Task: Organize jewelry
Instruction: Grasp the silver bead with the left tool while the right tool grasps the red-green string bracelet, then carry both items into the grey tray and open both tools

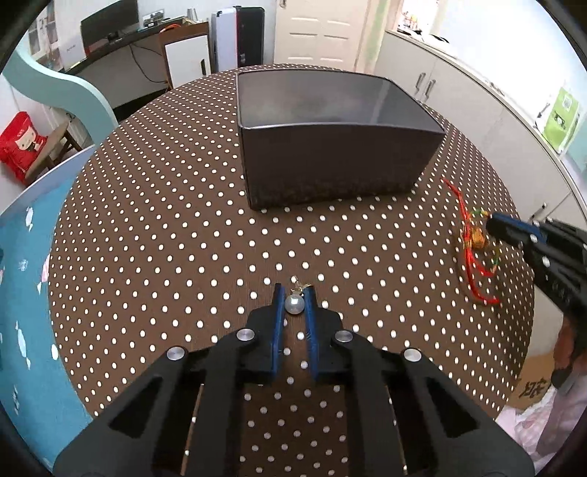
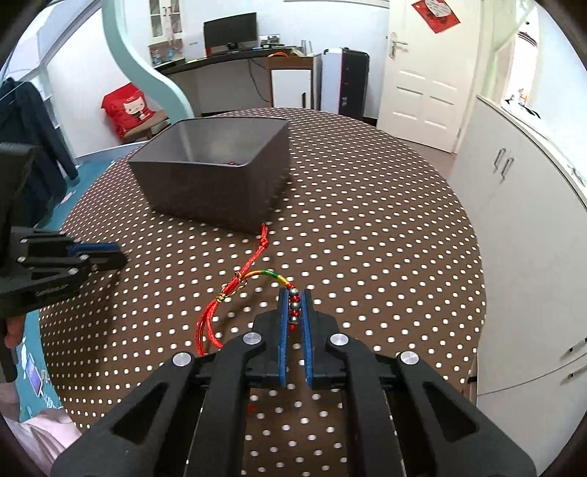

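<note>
A dark grey open box (image 1: 330,124) stands on the round polka-dot table (image 1: 183,238); it also shows in the right wrist view (image 2: 212,172). My left gripper (image 1: 294,293) is shut on a pearl earring (image 1: 294,303) with a small gold fitting, low over the table in front of the box. My right gripper (image 2: 294,293) is shut on the beaded part of a red cord bracelet (image 2: 294,306). The bracelet's red and multicoloured cords (image 2: 234,290) trail left on the table. In the left wrist view the right gripper (image 1: 491,222) sits at the bracelet (image 1: 477,238), right of the box.
A blue board (image 1: 29,293) leans at the table's left edge. White cabinets (image 2: 532,238) stand to the right of the table. A desk with a monitor (image 2: 229,29) and a white door (image 2: 418,73) are at the back of the room.
</note>
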Tool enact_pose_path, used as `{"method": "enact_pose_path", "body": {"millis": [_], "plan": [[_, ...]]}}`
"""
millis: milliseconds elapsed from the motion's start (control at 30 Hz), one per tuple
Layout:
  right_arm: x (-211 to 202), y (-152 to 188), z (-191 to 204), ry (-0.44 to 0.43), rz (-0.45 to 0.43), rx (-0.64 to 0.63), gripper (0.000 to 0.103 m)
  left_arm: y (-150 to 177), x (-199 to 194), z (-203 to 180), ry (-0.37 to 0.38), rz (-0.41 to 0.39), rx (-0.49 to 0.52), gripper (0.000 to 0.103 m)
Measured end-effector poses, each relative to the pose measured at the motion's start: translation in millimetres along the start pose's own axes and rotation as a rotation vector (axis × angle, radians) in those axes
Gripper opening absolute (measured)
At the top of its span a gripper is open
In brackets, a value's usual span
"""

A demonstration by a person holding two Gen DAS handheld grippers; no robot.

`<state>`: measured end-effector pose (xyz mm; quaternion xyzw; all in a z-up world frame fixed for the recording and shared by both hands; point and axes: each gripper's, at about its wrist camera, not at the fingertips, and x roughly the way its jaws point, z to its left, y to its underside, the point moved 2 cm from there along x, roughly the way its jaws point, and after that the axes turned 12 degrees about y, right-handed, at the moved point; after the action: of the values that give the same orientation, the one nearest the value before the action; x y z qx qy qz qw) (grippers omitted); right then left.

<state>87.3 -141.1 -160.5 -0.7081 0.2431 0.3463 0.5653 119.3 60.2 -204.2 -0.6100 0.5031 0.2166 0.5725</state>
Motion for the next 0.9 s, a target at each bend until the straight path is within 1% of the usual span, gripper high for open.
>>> {"method": "enact_pose_path", "body": {"millis": [133, 267, 400, 467, 700, 800, 900], "plan": [[0.1, -1.3, -0.3, 0.0, -0.002, 0.011, 0.006, 3.0, -1.5, 0.7, -0.02, 0.006, 0.001, 0.011], [-2.1, -4.4, 0.6, -0.013, -0.011, 0.01, 0.006, 0.7, -7.2, 0.0, -0.029, -0.009, 0.0, 0.011], [-6.5, -17.5, -2.3, -0.057, -0.036, 0.015, 0.006, -8.6, -17.3, -2.3, -0.033, -0.042, 0.003, 0.011], [-11.1, -27.9, -2.8, -0.045, -0.059, 0.011, 0.006, -16.7, -23.0, -2.4, -0.039, -0.058, 0.002, 0.011], [-33.4, -62.1, -8.6, -0.05, -0.161, -0.007, 0.006, -48.0, -46.2, -8.9, -0.045, -0.138, 0.03, 0.011], [-40.6, -75.3, -10.2, -0.026, -0.203, -0.018, 0.006, -62.7, -54.6, -14.0, -0.05, -0.167, 0.046, 0.011], [-45.1, -89.2, -11.8, -0.039, -0.234, -0.008, 0.006, -78.7, -63.3, -18.1, -0.046, -0.197, 0.062, 0.011]]}}
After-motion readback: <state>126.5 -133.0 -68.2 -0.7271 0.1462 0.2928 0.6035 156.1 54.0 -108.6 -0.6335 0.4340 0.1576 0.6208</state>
